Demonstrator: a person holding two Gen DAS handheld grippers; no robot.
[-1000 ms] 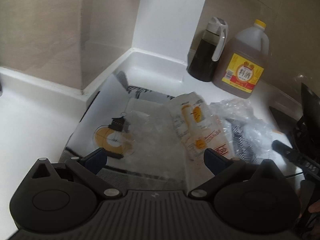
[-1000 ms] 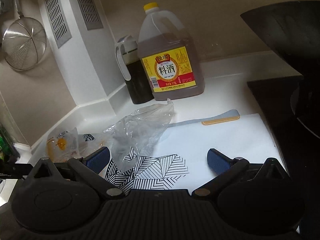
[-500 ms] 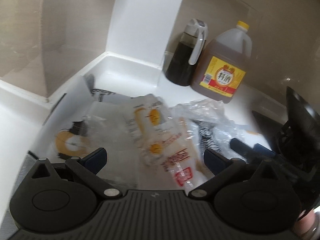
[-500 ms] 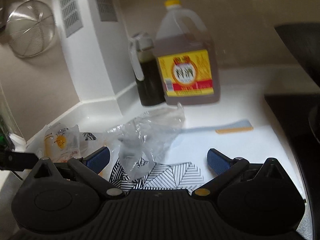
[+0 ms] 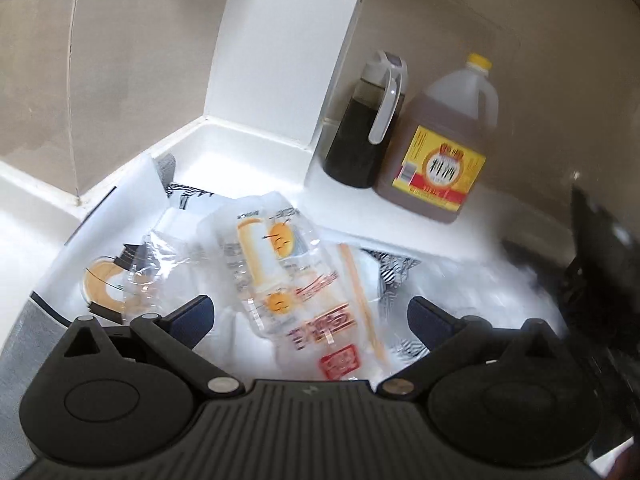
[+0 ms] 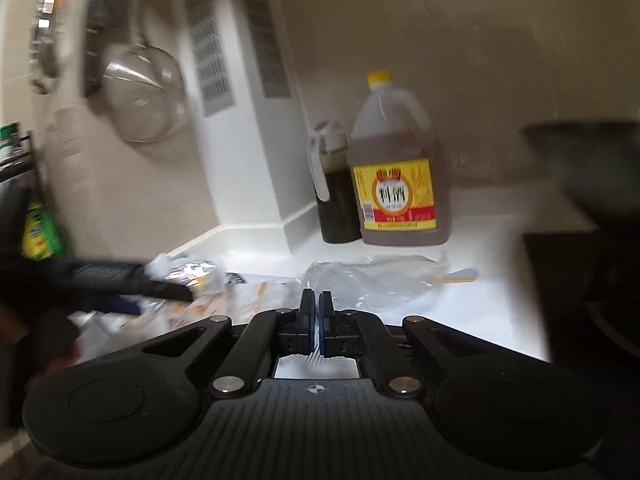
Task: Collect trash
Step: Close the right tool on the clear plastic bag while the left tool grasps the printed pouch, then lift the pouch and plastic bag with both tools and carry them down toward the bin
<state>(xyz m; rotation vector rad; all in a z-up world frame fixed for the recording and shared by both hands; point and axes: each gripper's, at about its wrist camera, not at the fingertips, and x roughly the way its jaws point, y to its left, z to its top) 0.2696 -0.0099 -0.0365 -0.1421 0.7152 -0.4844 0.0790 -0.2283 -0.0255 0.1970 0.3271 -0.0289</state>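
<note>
Oddly blurred, right gripper [image 6: 316, 312] jaws pressed together, left gripper [image 5: 310, 316] jaws spread over printed wrapper [image 5: 288, 276], half hidden.

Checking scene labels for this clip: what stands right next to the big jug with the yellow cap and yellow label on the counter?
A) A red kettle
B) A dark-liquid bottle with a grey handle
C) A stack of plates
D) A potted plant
B: the dark bottle with a grey handle stands close beside the jug, next to the white column, in both wrist views.
</note>
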